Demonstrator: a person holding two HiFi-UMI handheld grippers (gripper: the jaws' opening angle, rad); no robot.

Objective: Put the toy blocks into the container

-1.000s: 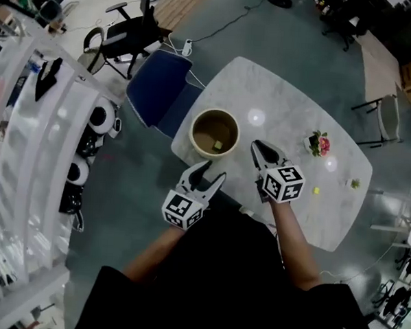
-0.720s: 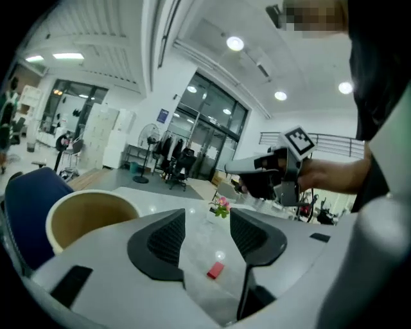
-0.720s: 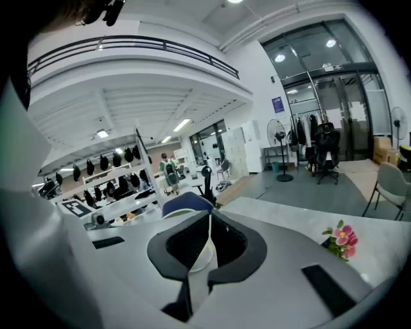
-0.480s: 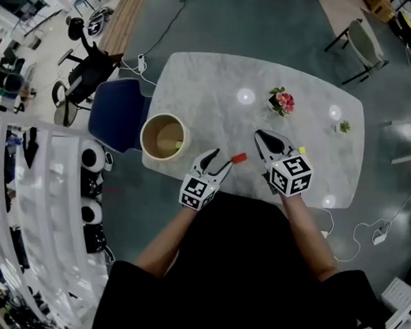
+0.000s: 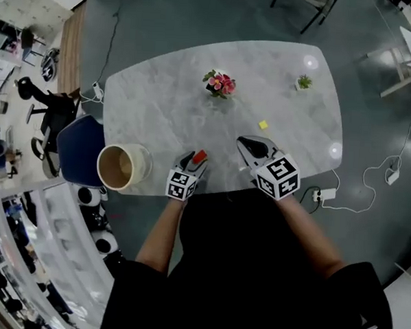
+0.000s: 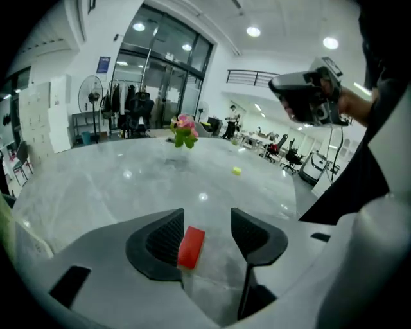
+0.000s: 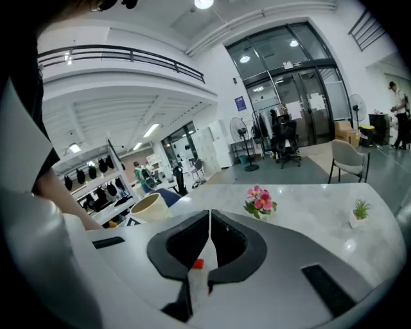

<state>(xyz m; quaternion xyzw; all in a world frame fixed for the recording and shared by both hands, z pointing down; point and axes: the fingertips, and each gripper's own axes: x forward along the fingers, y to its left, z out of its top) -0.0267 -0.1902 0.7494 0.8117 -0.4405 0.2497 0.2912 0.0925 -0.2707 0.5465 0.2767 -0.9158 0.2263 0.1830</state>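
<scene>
**Red block lined up for pick-up.** At the near edge of the marble table (image 5: 160, 110), your left gripper (image 6: 207, 222) stands with its jaws wide apart around a red block (image 6: 191, 246). The block lies flat on the tabletop between the pads. It is close against the pad on the left of the left gripper view and clear of the other pad, so nothing is gripped.

Your right gripper (image 7: 209, 218) hangs just beside it over the table edge, jaws pressed together and empty.

The container (image 5: 146, 170), a round beige tub, sits at the table's left corner, near the left gripper and to its left. Whether it holds any blocks cannot be told from here. A yellow block (image 5: 263, 125) lies further out on the table, beyond the right gripper and well apart from the tub. A pot of pink flowers (image 5: 220, 83) stands mid-table, out of the way.

The step in hand looks to be the pick-up of the red block, with the jaws placed but not closed. Next, you need to:

- centre the gripper on the block, since it sits off to one side and could skid or twist as the pads close;
- shut the jaws on it and lift it clear;
- carry it left over the tub's rim and open above the mouth.

The yellow block is yet to be collected, and your right jaws would have to open before reaching for it.
</scene>
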